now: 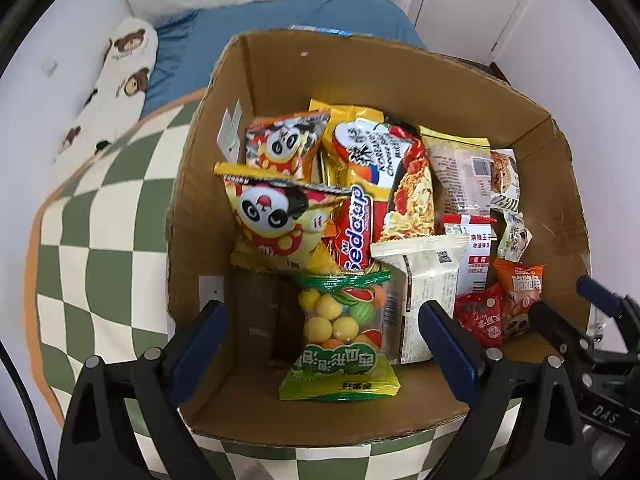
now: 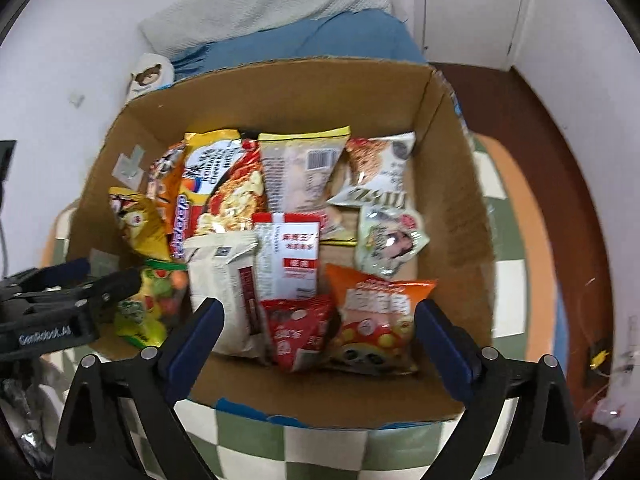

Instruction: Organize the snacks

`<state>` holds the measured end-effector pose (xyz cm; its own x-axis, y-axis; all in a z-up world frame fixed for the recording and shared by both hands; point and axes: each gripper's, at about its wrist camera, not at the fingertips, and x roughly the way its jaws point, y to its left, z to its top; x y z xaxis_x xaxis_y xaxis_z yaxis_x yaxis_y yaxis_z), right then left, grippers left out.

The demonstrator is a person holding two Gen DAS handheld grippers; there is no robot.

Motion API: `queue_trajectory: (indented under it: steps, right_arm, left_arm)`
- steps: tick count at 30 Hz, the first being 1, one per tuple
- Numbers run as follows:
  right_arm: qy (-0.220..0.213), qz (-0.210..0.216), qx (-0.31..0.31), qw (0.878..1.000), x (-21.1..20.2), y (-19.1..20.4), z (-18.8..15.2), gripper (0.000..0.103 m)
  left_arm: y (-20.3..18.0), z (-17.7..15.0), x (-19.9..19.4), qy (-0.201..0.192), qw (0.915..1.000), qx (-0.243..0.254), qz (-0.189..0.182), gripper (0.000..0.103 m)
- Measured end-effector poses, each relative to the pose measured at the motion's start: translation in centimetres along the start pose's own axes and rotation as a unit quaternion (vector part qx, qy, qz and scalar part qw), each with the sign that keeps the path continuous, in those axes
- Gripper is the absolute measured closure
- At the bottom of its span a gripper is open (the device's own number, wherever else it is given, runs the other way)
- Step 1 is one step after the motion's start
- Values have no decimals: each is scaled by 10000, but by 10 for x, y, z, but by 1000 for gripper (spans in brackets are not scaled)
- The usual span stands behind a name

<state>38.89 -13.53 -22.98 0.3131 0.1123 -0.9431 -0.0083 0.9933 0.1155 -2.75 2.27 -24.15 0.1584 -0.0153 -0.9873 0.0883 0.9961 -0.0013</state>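
Hovering over cardboard box (image 1: 400, 80) on checkered cloth (image 1: 100, 240): left gripper (image 1: 322, 334) & right gripper (image 2: 318, 334), both spread wide, nothing pinched. Inside box, upright: red "Sedaap" noodle pkt (image 1: 354, 232), panda snack bag (image 1: 276, 216), gumball bag (image 1: 340, 332) at front. "GenRobot.AI" readable on left gripper in right view.

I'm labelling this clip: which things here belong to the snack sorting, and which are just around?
Part of the job:
cardboard box
gumball bag
Sedaap noodle packet
panda snack bag
orange chip bag
left gripper
right gripper

Just around:
checkered cushion
blue blanket
bear-print pillow
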Motion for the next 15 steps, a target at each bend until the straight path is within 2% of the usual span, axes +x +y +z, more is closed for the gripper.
queue_trajectory:
  steps: [3, 8, 15]
  right_arm:
    - [-70, -233, -35, 9997, -4, 2, 2, 3]
    - [-94, -391, 65, 9992, -11, -1, 2, 3]
    - [-250, -379, 185, 9988, -34, -3, -1, 3]
  left_arm:
    - [-3, 1, -6, -118, 9999, 4, 10, 6]
    - [-6, 3, -15, -306, 9995, -8, 115, 6]
    - [-5, -3, -39, -590, 9981, -70, 155, 6]
